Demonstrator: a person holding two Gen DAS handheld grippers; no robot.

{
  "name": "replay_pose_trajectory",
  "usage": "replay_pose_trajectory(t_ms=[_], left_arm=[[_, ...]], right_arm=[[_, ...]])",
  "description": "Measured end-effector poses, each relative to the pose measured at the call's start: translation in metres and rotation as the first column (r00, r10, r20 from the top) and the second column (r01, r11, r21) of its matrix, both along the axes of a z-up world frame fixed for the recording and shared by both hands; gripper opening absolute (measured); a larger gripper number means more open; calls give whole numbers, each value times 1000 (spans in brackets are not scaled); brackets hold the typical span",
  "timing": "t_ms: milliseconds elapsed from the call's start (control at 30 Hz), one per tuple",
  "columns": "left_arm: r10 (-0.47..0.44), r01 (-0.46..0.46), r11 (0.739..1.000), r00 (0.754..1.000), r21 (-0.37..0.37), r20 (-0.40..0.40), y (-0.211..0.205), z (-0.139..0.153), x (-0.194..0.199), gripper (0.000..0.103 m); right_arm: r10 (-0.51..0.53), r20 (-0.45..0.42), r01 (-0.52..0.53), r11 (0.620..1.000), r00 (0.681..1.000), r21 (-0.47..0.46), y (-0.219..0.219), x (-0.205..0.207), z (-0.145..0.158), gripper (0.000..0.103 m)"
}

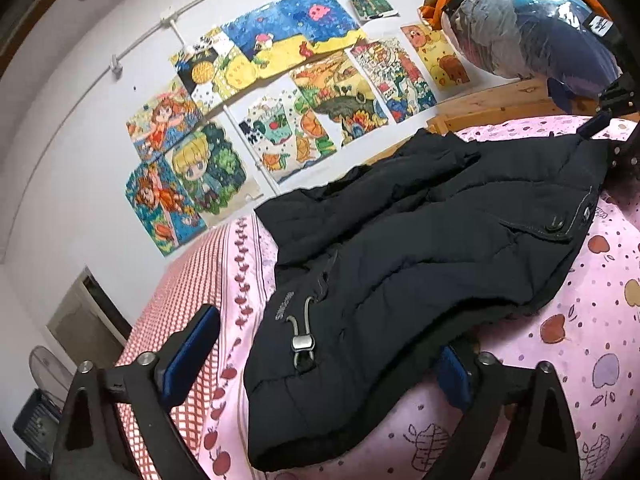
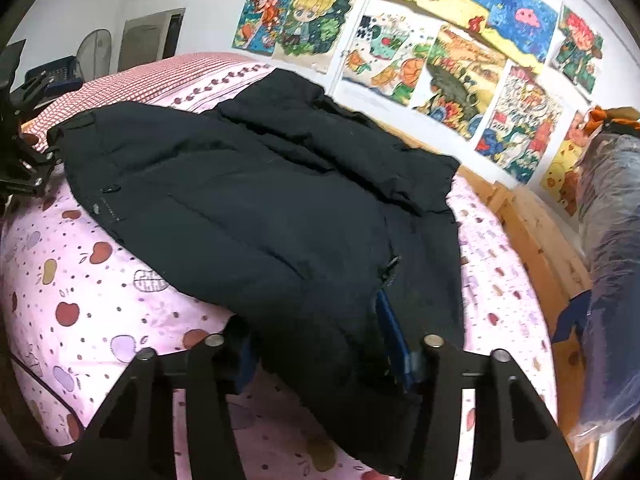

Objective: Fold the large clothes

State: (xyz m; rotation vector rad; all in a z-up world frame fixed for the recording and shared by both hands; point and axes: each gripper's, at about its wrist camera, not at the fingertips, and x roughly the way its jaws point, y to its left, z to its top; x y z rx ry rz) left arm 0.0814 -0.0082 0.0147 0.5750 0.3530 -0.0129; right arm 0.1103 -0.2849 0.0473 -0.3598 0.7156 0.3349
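A large black padded jacket (image 1: 420,240) lies spread on the pink apple-print bed sheet (image 1: 580,340); it also shows in the right wrist view (image 2: 260,200). My left gripper (image 1: 320,356) is open, its blue-padded fingers (image 1: 192,344) wide apart on either side of the jacket's hem with the drawcord toggle (image 1: 303,344). My right gripper (image 2: 320,352) has its jaws standing apart around the jacket's near edge, the fabric draped between them, one blue pad (image 2: 394,340) showing. The right gripper also shows at the far side in the left wrist view (image 1: 612,108).
A wall with many children's drawings (image 1: 280,92) runs behind the bed. A wooden bed frame (image 2: 540,240) edges the mattress. A plastic-wrapped bundle of bedding (image 2: 612,260) stands at the bed's end. A fan (image 2: 94,52) and a crate (image 2: 56,72) sit beyond the red-check pillow area.
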Motion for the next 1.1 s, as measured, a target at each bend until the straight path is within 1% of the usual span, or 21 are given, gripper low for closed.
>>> replay_pose_trajectory(t_ms=[33,100,133,167,200,267,333,367,433,500,533,633,767,933,1033,1100], left_arm=[[-8,8,1000,1000,0,9,-2,1,-1,87],[-23,23,1000,1000,-5,8,-3,2,0,77],[-32,32,999,999,-6,6,-5,3,0,70],[-43,43,999,999,-1,-3,-7,3,1,62],[-51,51,999,999,6,-11,-9,3,2,57],[-80,81,997,996,21,-41,-15,2,5,35],[-100,103,995,991,21,-87,-20,2,9,22],[-101,103,994,990,23,-99,-22,3,10,18],[-103,106,994,988,20,-112,-22,9,13,12],[-106,106,994,987,-12,-117,-20,17,14,9],[-106,103,994,987,-37,-119,-17,24,16,9],[-88,81,995,989,-67,-117,-13,34,18,8],[-65,48,988,992,-149,-106,-4,61,18,8],[-56,43,980,997,-196,-58,5,98,9,8],[-50,40,980,998,-197,-43,7,115,4,8],[-51,42,980,998,-194,-42,8,122,4,8]], right_arm=[[4,-10,-4,1000,1000,0,1,1,-3,44],[12,-26,-12,1000,1000,1,3,2,-7,37],[13,-31,-13,1000,999,-1,4,3,-9,32],[14,-29,-14,1000,999,-1,4,3,-9,29],[16,-26,-16,1000,1000,0,5,2,-8,28],[19,-8,-19,1000,1000,2,7,2,-5,18],[17,16,-17,1000,1000,7,10,3,1,14],[16,33,-16,1000,999,9,11,3,5,11],[8,68,-10,1000,998,19,12,3,13,9],[4,93,-7,999,996,33,14,3,20,8],[7,105,-10,1000,994,27,15,2,22,8],[32,146,-32,999,989,-7,21,-2,29,7],[43,210,-43,999,977,-1,18,-7,51,6],[81,306,-81,997,949,-13,17,-16,93,6],[107,350,-103,994,931,-30,18,-21,116,6],[117,363,-113,993,924,-32,19,-23,129,6]])
